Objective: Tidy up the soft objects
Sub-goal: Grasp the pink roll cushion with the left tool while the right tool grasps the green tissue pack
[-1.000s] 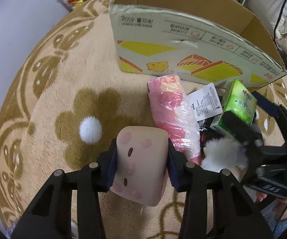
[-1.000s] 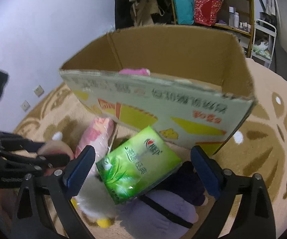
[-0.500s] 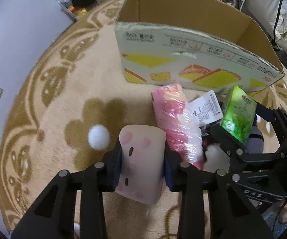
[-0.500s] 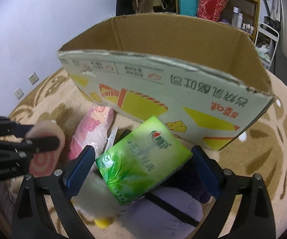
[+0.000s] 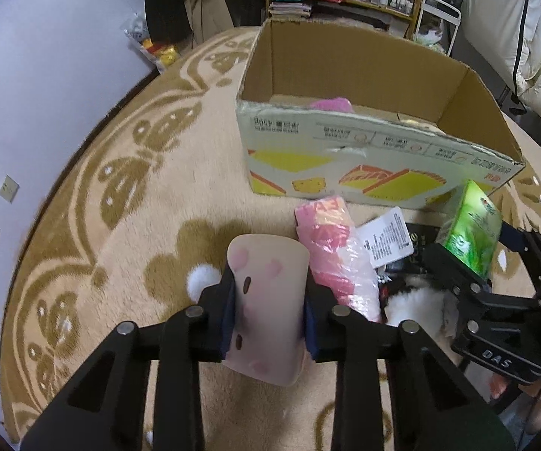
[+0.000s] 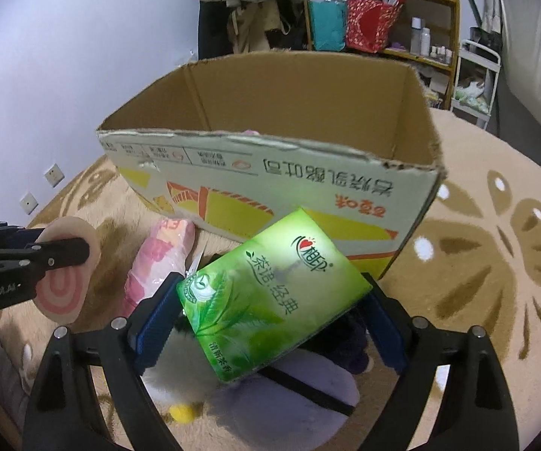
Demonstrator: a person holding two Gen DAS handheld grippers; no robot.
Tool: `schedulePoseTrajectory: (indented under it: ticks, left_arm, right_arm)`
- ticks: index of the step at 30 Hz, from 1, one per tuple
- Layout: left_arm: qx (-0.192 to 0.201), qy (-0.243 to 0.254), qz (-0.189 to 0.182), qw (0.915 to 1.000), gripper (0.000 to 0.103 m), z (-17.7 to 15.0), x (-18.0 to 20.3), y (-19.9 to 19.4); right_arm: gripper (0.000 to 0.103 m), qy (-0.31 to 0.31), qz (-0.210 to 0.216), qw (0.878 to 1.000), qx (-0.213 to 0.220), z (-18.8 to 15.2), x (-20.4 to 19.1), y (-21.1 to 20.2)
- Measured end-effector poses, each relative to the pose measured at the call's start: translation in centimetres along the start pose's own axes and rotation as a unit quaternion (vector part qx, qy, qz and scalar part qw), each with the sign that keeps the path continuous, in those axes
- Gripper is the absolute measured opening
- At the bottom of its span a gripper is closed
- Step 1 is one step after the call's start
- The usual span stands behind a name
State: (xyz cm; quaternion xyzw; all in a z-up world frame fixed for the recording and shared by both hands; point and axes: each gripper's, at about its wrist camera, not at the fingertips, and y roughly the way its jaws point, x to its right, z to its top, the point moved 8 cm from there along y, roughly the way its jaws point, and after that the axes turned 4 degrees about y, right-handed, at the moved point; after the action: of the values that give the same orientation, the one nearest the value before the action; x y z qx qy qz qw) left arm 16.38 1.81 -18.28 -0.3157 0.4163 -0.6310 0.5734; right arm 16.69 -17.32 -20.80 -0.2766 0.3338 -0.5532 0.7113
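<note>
In the left wrist view, the left gripper (image 5: 268,306) has pinched in since a second ago: its fingers (image 5: 225,310) are closing on the pale pink roll cushion (image 5: 266,300), which looks squeezed narrower and sits higher off the patterned rug (image 5: 127,248), so more of the room beyond the cardboard box (image 5: 364,165) now shows. This view looks over the box's near wall, where a bit of a bright pink soft item (image 5: 331,104) lies inside. A pink wrapped pack (image 5: 336,259) lies on the rug just beside the cushion, in front of the box. In the right wrist view, the right gripper (image 6: 270,315) has narrowed from wide: its fingers (image 6: 156,323) are closing with the green tissue pack (image 6: 270,297) tilted between them, both pads touching its ends, above a white plush (image 6: 180,360) and a purple plush (image 6: 285,406). Only here does the cushion's (image 6: 64,282) pink swirl end face show; the box's (image 6: 270,188) contents are almost hidden.
</note>
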Motion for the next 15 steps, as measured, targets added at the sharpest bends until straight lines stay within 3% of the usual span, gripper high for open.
schedulePoseTrajectory:
  ticks: [15]
  left_arm:
    - [0.052, -0.014, -0.007, 0.9985, 0.025, 1.1, -0.4, -2.6]
  right_arm:
    - [0.094, 0.040, -0.008, 0.998, 0.054, 0.5, 1.2, -5.2]
